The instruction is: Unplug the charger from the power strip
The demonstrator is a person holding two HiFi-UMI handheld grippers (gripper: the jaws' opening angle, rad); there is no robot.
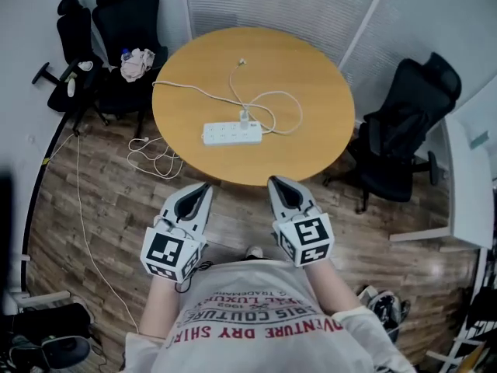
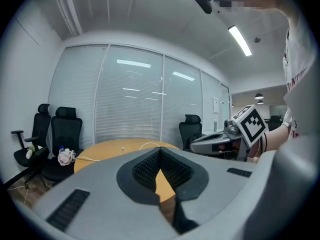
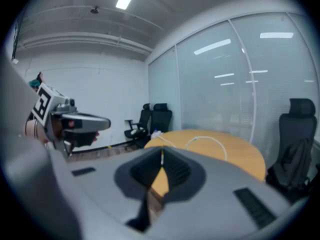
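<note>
A white power strip (image 1: 231,134) lies on the round wooden table (image 1: 311,68), near its front edge. A small white charger (image 1: 244,118) is plugged into its top, and the charger's white cable (image 1: 273,99) loops across the tabletop. My left gripper (image 1: 204,186) and right gripper (image 1: 276,182) hang side by side in front of the table, short of its edge and apart from the strip. Both are shut with nothing between the jaws. In the left gripper view the left gripper (image 2: 160,150) points at the table (image 2: 107,149). The right gripper (image 3: 162,151) faces the cable (image 3: 205,140).
Black office chairs stand at the left (image 1: 116,22) and at the right (image 1: 411,123) of the table. A white cloth (image 1: 137,63) lies on one left chair. The strip's cord (image 1: 151,158) trails over the wooden floor. A white desk (image 1: 470,177) stands at the far right.
</note>
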